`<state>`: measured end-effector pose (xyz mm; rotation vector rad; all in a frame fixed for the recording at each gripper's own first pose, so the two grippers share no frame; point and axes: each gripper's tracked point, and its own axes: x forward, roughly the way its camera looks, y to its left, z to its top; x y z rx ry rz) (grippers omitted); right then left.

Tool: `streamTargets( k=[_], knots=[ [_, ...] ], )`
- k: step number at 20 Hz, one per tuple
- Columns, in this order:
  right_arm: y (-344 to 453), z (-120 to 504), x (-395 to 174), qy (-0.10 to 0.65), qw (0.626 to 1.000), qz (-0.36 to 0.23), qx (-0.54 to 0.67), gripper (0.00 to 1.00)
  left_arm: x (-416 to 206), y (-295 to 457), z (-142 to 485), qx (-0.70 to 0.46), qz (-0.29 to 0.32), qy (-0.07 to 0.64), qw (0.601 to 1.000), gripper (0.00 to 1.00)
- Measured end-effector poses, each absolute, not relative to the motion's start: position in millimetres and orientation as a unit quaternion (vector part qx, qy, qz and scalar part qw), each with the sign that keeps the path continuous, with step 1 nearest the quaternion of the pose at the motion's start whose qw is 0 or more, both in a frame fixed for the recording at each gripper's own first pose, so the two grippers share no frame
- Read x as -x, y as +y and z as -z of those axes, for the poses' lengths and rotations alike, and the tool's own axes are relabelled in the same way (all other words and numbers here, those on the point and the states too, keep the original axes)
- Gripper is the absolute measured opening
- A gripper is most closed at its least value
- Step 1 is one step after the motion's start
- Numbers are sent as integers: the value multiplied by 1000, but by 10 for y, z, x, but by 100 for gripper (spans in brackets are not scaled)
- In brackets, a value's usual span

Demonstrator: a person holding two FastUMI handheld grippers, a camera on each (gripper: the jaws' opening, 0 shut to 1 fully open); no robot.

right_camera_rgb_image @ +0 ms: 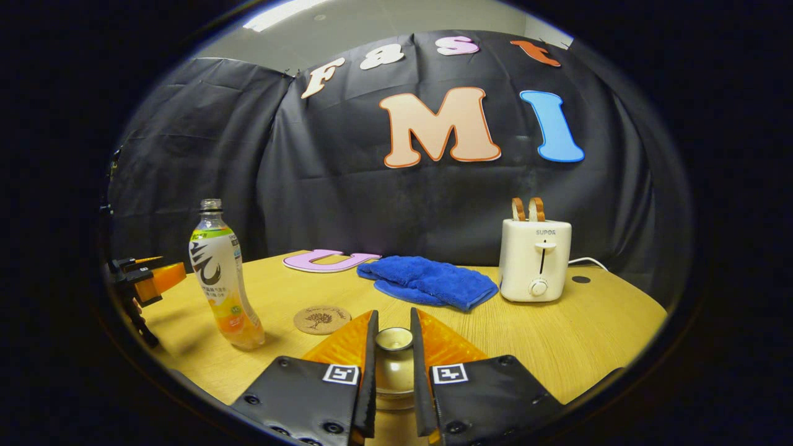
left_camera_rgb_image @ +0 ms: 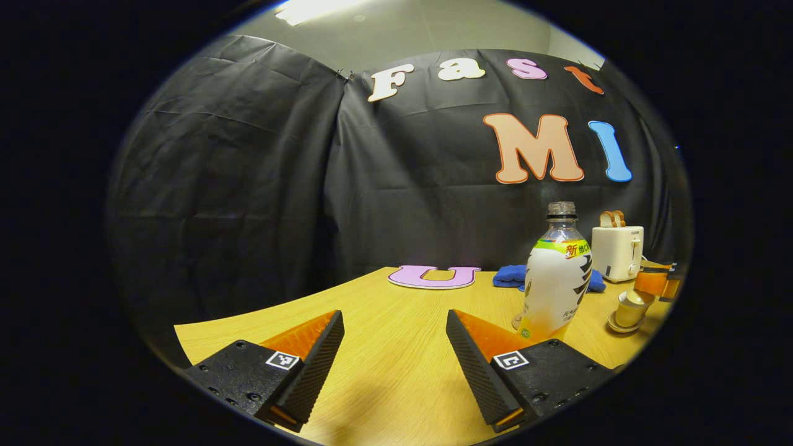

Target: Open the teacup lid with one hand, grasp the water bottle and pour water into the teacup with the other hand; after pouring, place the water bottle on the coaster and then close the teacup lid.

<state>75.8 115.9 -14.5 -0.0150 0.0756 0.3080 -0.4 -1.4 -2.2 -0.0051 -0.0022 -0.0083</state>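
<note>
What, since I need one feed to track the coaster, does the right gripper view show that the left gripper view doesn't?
Right gripper view: the coaster face-on, and the right gripper shut on the teacup lid. Left gripper view: the left gripper open above the table, and the teacup side-on. Both: water bottle, toaster, blue cloth.

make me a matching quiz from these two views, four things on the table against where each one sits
Things:
1. water bottle
2. coaster
3. teacup lid
4. toaster

Places:
A. between the right gripper's fingers
B. far right, bread slices sticking out of it
C. flat on the table, bare, between bottle and blue towel
D. upright, capless, ahead of the open left gripper

Pairs: 1-D, 2-C, 3-A, 4-B
</note>
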Motion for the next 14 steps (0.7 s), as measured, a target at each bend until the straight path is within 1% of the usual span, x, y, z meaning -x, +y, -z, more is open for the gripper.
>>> streamTargets(
  k=[5, 7, 8, 9, 10, 11, 14],
  knots=[
    [1086, 94, -642, 23, 989, -149, -1, 29, 7, -46, 11, 3, 16, -2, 1000, 95],
    [1037, 71, -596, 15, 989, -144, -3, 29, 17, -94, 6, 4, 30, -2, 1000, 95],
    [1013, 51, -569, 10, 990, -142, -2, 30, 44, -145, 7, 4, 43, -3, 999, 95],
    [978, 48, -548, 10, 991, -137, -3, 28, 72, -204, 11, 4, 56, -3, 998, 95],
    [925, 52, -523, 9, 992, -128, -3, 30, 95, -259, 10, 4, 70, -4, 998, 95],
    [859, 31, -508, 7, 993, -117, -2, 28, 113, -313, 5, 5, 84, -4, 996, 95],
    [774, 35, -433, 6, 995, -102, -2, 29, 167, -481, 3, 5, 129, -6, 992, 95]
  ],
)
